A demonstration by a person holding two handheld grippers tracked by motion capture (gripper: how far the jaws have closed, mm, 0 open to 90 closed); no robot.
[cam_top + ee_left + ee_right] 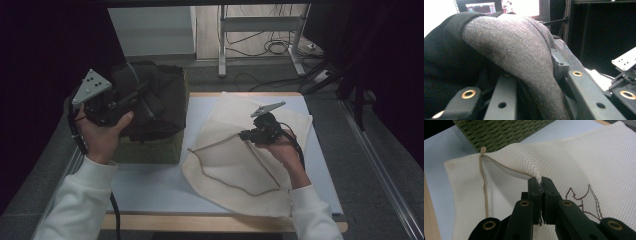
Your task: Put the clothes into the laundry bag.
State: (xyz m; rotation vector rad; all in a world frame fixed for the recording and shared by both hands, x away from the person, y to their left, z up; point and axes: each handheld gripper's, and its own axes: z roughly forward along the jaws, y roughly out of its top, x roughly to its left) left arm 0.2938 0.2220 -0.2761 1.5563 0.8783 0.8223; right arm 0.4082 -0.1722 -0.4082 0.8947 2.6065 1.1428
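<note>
Left gripper (131, 95) is clamped on a fold of dark garment (519, 50), held up over the green basket (155, 147) at table left. Right gripper (540, 180) has jaws together, pinching the mesh laundry bag (579, 157) at its zipper edge, lifting that edge; the rest of the bag lies flat on the table (150, 185), right of the basket.

Dark garment and cream mesh bag

Dark grey garment (150, 100) bunched atop the green woven box; cream mesh bag (235, 150) lies flat on the worktop, zip edge pinched up.
</note>
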